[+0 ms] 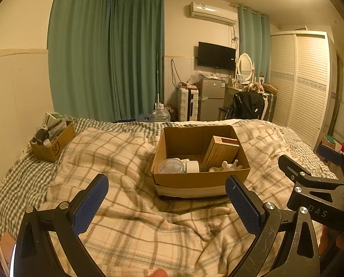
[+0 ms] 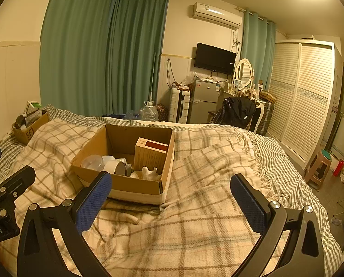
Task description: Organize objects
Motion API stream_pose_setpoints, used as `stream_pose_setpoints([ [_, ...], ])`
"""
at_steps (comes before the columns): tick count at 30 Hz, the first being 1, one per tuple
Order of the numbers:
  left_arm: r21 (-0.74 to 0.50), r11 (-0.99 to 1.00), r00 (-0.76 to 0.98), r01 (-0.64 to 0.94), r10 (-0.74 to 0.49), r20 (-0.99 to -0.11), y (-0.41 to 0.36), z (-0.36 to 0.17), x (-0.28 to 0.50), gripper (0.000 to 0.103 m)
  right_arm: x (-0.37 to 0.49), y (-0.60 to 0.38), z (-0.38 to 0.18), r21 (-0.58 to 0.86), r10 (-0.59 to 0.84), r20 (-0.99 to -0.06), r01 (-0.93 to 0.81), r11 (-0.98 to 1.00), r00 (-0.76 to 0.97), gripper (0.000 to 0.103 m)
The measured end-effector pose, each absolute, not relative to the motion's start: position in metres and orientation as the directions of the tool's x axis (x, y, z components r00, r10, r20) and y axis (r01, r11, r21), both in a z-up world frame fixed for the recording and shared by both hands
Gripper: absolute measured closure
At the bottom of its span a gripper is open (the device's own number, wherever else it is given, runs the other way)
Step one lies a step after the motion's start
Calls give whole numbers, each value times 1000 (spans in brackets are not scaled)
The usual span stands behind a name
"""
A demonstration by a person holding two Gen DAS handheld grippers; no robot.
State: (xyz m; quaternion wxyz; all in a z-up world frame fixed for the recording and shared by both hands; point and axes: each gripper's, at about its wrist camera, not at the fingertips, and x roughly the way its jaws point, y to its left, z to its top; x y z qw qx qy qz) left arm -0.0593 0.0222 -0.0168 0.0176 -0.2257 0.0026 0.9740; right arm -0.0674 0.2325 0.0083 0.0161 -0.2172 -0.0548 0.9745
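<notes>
A: What lies on the bed [image 1: 130, 226]?

B: An open cardboard box [image 1: 200, 180] rests on a plaid blanket [image 2: 206, 219], holding a tan carton [image 1: 220, 153] leaning against its far wall, a white tape roll [image 1: 192, 166], a clear plastic lid [image 1: 170, 166] and a white figurine [image 1: 229, 165].

A: And the grippers?

B: 2 are in view. The left gripper [image 1: 167, 207] hovers just short of the box, jaws spread wide and empty. The right gripper [image 2: 170, 204] hangs beside it, to the right of the box, jaws likewise spread, holding nothing.

A: Anything else?

B: A second, smaller box [image 1: 54, 147] marked SF, packed with items, sits well apart near the wall at the bed's far left edge.
</notes>
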Motion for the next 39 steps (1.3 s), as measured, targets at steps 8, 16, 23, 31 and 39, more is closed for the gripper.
stream_pose_setpoints([
  [8,-9,-999,-898,-32,32,-438,22,-16,-57,0,-67,232,9,-114,56,-422,-8,-993,-905,0],
  [16,-7,-999,-898,-33,33,-438,22,-16,-57,0,-68,232,8,-115,56,-422,-8,-993,-905,0],
  [23,-10,-999,-895,-31,32,-445,23,-16,-57,0,-68,231,8,-115,56,-424,-8,-993,-904,0],
  [31,-12,-999,-894,-29,32,-446,23,-16,-57,0,-67,234,2,-116,56,-429,-6,-993,-902,0],
  [39,-10,-1000,-895,-26,27,-444,22,-16,-58,0,-68,234,2,-117,53,-431,-3,-993,-901,0],
])
